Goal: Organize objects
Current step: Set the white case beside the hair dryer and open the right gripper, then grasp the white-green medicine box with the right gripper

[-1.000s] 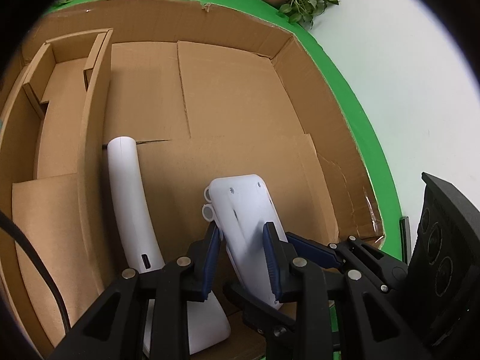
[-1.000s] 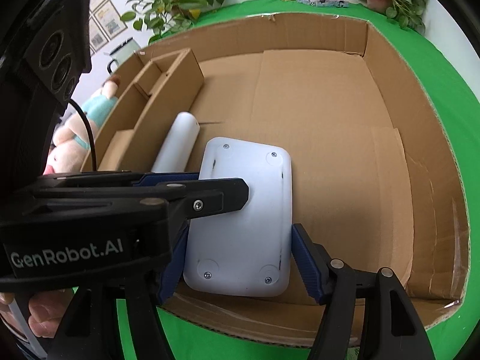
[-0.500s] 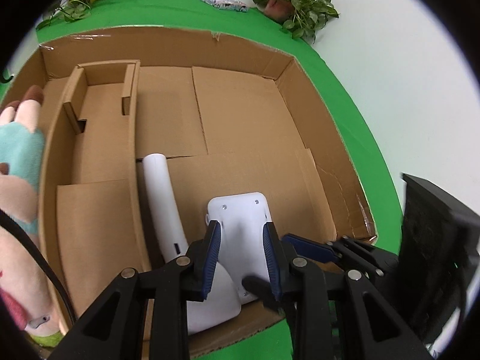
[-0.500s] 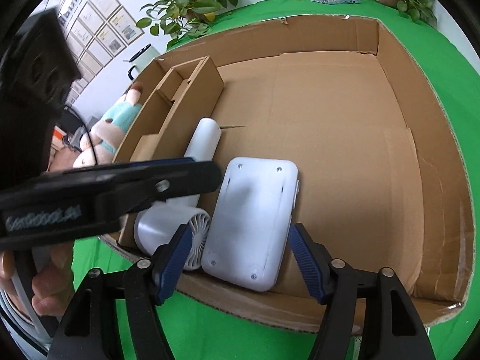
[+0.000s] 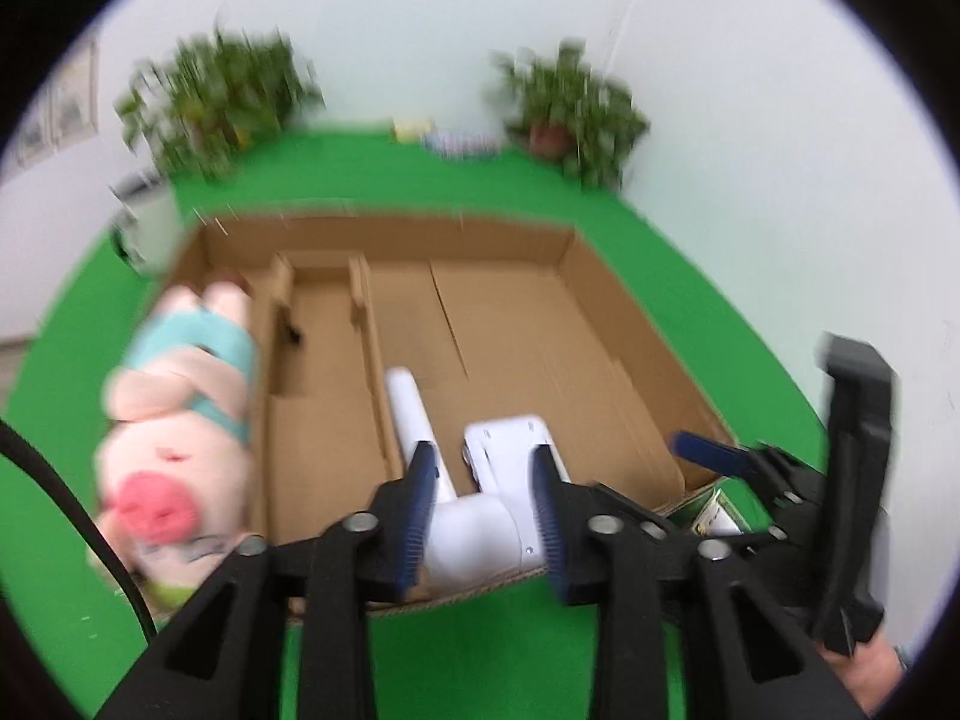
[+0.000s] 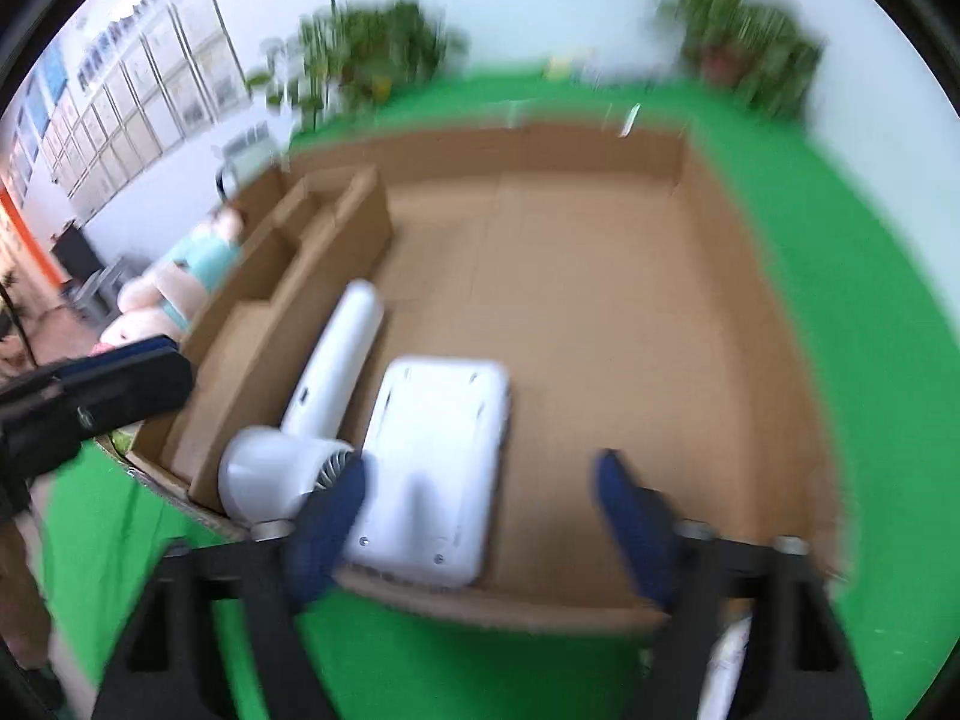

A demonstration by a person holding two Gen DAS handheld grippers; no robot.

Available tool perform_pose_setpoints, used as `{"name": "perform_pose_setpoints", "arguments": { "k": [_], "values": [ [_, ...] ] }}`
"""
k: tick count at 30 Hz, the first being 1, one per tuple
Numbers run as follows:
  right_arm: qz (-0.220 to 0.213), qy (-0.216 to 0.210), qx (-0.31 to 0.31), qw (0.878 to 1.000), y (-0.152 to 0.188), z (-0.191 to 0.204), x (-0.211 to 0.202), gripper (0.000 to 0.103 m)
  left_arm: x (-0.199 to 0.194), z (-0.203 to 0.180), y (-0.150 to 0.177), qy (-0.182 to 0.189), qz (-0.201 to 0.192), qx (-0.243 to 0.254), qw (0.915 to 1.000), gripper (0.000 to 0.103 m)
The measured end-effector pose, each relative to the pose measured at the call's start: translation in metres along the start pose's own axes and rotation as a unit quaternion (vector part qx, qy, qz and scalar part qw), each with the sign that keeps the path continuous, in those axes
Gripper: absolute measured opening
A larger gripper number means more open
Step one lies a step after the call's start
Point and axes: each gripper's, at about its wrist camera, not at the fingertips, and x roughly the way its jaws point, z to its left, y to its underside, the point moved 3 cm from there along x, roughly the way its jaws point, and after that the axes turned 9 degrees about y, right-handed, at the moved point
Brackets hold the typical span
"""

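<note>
You let go of the white device (image 6: 435, 468), both grippers' fingers (image 5: 414, 516) (image 6: 327, 531) just spreading empty, angled down above the cardboard box (image 6: 600, 276)

Right gripper (image 6: 480, 516), jaws having just been opening and now standing wide with nothing between the blue pads, is hovering over the near edge of the cardboard box (image 6: 708, 180) on the green cloth (image 6: 870, 360). Inside, a white flat device (image 6: 438, 468) is lying just beside a white handheld fan (image 6: 312, 420), possibly touching it; blur is obscuring the contact. The left gripper's finger (image 6: 102, 378) is showing at the left edge.
</note>
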Motion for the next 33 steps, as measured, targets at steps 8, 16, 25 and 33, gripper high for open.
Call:
{"name": "perform_pose_setpoints", "arguments": {
  "k": [8, 16, 25, 33],
  "values": [
    [-0.148, 0.087, -0.002, 0.985, 0.060, 0.007, -0.122, 0.102, -0.081, -0.038, 0.049, -0.040, -0.158, 0.002, 0.9867, 0.084],
    [-0.196, 0.090, -0.013, 0.976, 0.092, 0.016, -0.196, 0.102, -0.109, -0.076, 0.085, -0.092, -0.159, 0.030, 0.9826, 0.084],
    [-0.208, 0.076, -0.013, 0.975, 0.122, 0.011, -0.233, 0.102, -0.129, -0.095, 0.106, -0.133, -0.162, 0.045, 0.9767, 0.084],
    [-0.204, 0.074, -0.017, 0.976, 0.118, 0.009, -0.224, 0.102, -0.126, -0.085, 0.106, -0.136, -0.153, 0.037, 0.9781, 0.084]
  ]
}}
